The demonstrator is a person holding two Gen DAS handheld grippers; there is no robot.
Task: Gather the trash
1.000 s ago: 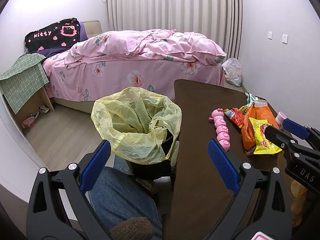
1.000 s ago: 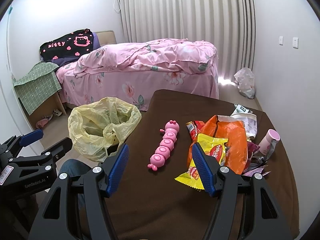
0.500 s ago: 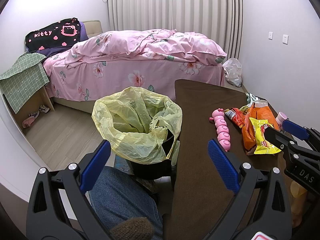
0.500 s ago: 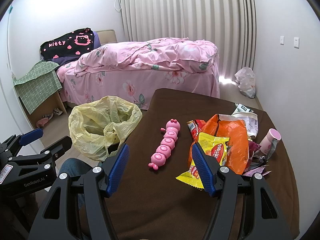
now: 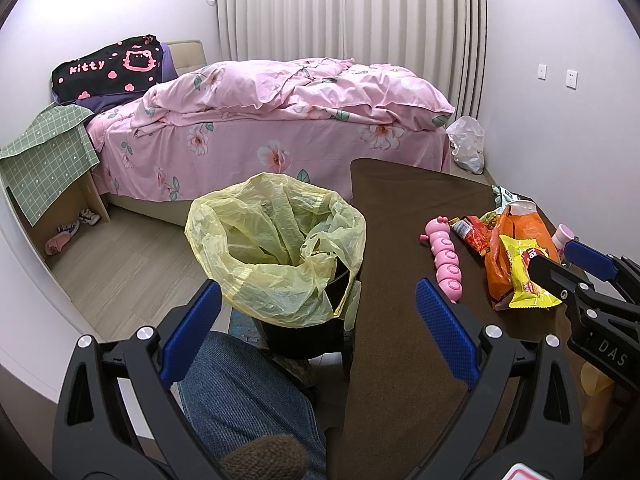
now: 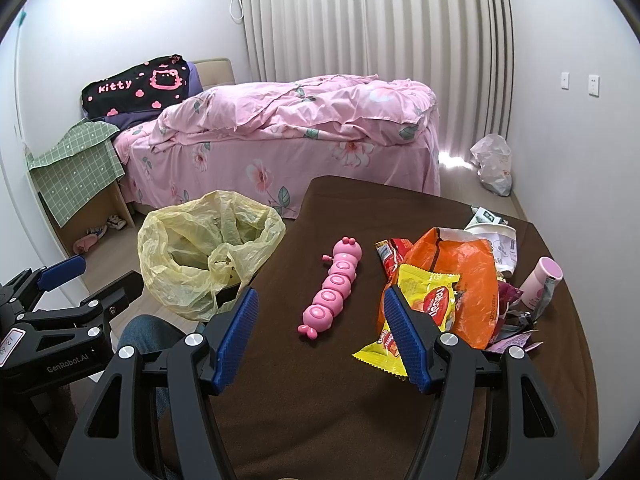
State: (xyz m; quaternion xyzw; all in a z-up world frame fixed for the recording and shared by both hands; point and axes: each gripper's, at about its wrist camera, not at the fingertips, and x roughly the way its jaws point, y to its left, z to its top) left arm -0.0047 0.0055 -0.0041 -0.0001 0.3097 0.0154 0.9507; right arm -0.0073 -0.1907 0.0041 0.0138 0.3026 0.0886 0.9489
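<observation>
A black bin lined with a yellow bag (image 5: 276,248) (image 6: 208,256) stands at the left edge of the brown table (image 5: 400,220) (image 6: 360,420). On the table's right lies a pile of trash: a yellow snack packet (image 6: 432,300) (image 5: 524,276), an orange bag (image 6: 468,276) (image 5: 520,232) and a red wrapper (image 6: 394,254). My left gripper (image 5: 317,294) (image 6: 96,280) hangs open just short of the bin. My right gripper (image 6: 320,300) (image 5: 560,264) is open above the table, its right pad beside the yellow packet, and holds nothing.
A pink caterpillar toy (image 6: 336,292) (image 5: 446,258) lies left of the pile; a small pink bottle (image 6: 540,282) and a white paper cup (image 6: 500,240) sit right of it. A person's denim-clad knee (image 5: 240,392) is below the bin. A pink bed (image 6: 300,132) stands behind.
Both grippers remain open and the views have barely shifted; nothing was picked up or moved.
</observation>
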